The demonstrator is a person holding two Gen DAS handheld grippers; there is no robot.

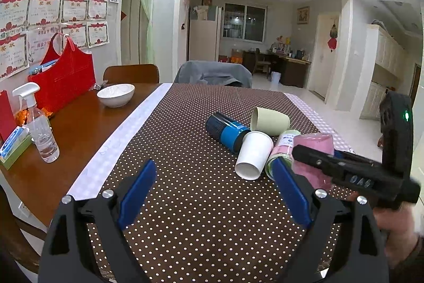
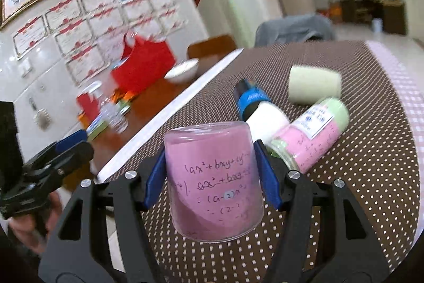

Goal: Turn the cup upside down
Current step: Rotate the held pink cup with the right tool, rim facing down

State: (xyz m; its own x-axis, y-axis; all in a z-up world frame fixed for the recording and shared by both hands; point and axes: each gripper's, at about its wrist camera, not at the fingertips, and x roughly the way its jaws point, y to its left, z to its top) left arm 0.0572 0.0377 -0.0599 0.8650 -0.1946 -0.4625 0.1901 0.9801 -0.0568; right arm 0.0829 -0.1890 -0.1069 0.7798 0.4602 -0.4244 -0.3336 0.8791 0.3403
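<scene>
My right gripper (image 2: 212, 174) is shut on a pink cup (image 2: 214, 182) with handwritten maths on it. The cup stands upside down between the blue pads, its base up and its rim close to the dotted tablecloth (image 2: 357, 177). In the left wrist view the same pink cup (image 1: 315, 150) sits at the right, partly hidden by the right gripper (image 1: 296, 150). My left gripper (image 1: 214, 190) is open and empty above the cloth, left of the cups.
On the cloth lie a white cup (image 1: 254, 154), a blue cup (image 1: 225, 130), a pale green cup (image 1: 270, 121) and a pink-and-green cup (image 2: 310, 139). A white bowl (image 1: 116, 94), spray bottle (image 1: 39, 129) and red bag (image 1: 66, 76) stand on the wooden table at left.
</scene>
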